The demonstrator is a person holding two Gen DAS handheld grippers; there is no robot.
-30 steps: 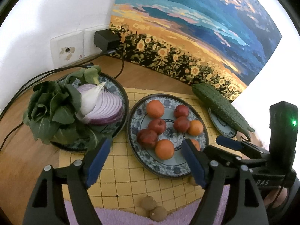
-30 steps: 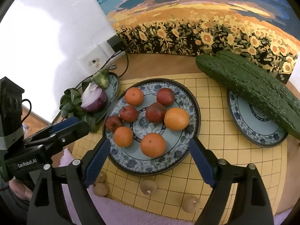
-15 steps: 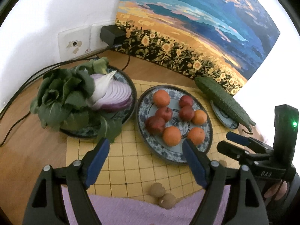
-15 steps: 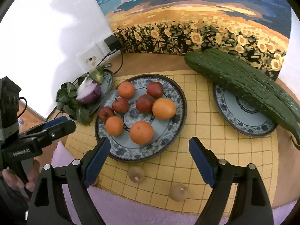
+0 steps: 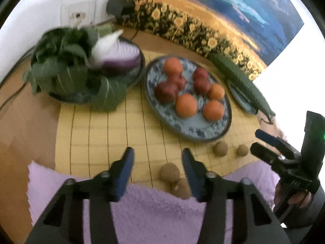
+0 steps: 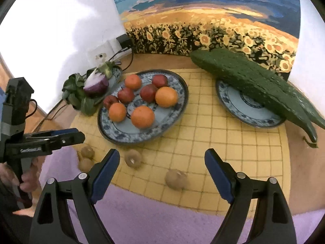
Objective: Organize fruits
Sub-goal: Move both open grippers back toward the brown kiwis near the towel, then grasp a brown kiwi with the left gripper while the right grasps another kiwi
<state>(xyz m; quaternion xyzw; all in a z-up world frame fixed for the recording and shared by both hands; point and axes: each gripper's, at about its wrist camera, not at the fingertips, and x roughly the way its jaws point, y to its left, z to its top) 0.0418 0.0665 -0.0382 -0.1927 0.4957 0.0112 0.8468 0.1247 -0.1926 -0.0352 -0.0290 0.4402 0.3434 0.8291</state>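
Observation:
A blue patterned plate (image 5: 191,134) (image 6: 121,136) holds several oranges (image 6: 142,116) and dark red fruits (image 6: 148,92). Several small brown fruits (image 5: 169,171) (image 6: 133,158) lie on the yellow mat near its front edge. My left gripper (image 5: 157,153) hovers over the two nearest brown fruits. Its jaws are closing and one fruit shows in the gap close to the right finger, with no pad pressing on it. The view is blurred. My right gripper (image 6: 162,162) stands wide open above two other brown fruits (image 6: 175,179), holding nothing.
A plate of leafy greens (image 5: 61,69) and half a red onion (image 6: 95,83) sits at the left. Long cucumbers (image 6: 254,81) lie across a small plate (image 6: 233,101) at the right. A purple towel (image 6: 162,223) covers the near edge; a painting, socket and cables stand behind.
Both grippers have drawn back toward the near edge, bringing the brown fruits under them. The left gripper's jaws have narrowed a lot. The right jaws stay as wide as before.

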